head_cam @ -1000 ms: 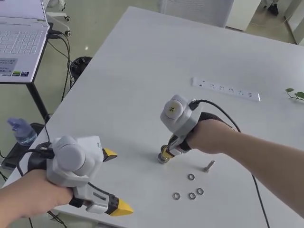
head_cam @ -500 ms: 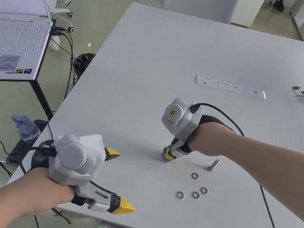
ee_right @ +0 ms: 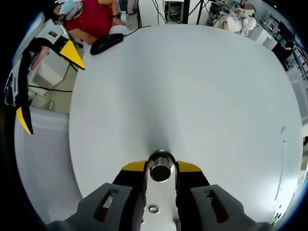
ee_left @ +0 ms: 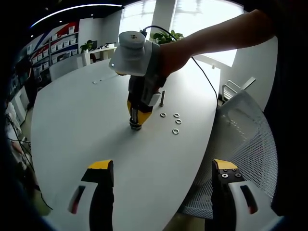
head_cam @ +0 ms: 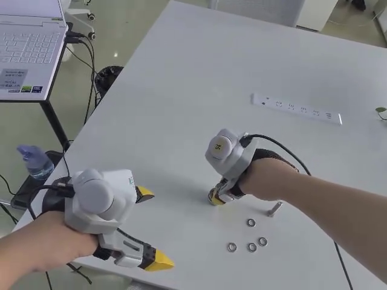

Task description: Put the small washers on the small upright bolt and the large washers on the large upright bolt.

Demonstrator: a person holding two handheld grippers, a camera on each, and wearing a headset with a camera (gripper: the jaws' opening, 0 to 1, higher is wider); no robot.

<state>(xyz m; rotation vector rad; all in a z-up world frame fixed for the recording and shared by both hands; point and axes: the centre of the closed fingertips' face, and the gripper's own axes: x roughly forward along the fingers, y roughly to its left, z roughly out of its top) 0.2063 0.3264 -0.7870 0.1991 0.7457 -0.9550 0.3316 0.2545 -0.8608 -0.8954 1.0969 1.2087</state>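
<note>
Four washers [head_cam: 251, 223], one large bolt [ee_right: 160, 166], one small bolt [head_cam: 274, 209], one power strip [head_cam: 296, 109].

Round yellow sticker [head_cam: 219, 144] on top cap of right gripper [head_cam: 216, 197]: two dark characters, digits by look, too small to read for certain. Same sticker in left gripper view, 12 o'clock end of that gripper: faint marks, illegible. Laptop [head_cam: 27, 48] at 10 o'clock of head view: key legends blurred. Stickers [head_cam: 13, 83] along its 6 o'clock edge carry lines of print, no word legible.
</note>
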